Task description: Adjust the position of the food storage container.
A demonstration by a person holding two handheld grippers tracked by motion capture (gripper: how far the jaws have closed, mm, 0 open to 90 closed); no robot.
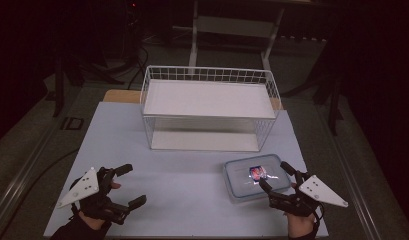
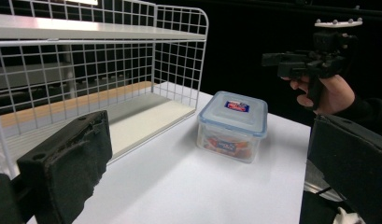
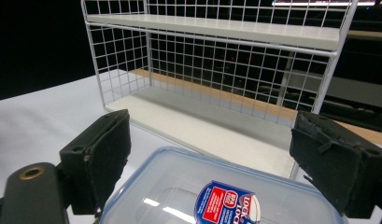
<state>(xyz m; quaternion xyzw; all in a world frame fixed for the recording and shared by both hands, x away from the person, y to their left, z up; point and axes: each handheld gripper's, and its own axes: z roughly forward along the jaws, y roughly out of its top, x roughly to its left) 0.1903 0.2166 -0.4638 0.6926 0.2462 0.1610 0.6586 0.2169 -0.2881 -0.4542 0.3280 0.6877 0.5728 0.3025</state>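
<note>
A clear lock-lid container (image 1: 248,176) with a blue-rimmed lid and a red-and-blue label stands on the table's near right part; colourful contents show through its wall (image 2: 227,143). My right gripper (image 1: 275,176) hovers open above the container's right side, clear of the lid (image 3: 170,196), its jaws spread wide with nothing between them. In the left gripper view that right gripper (image 2: 272,59) hangs in a hand well above the box. My left gripper (image 1: 132,185) is open near the table's front left, empty, and its jaws frame the container from a distance.
A white wire rack (image 1: 210,107) with an upper shelf (image 3: 235,28) and a lower floor board (image 2: 132,121) stands at the middle back of the pale table (image 1: 182,175). Dark floor and a table frame lie beyond it.
</note>
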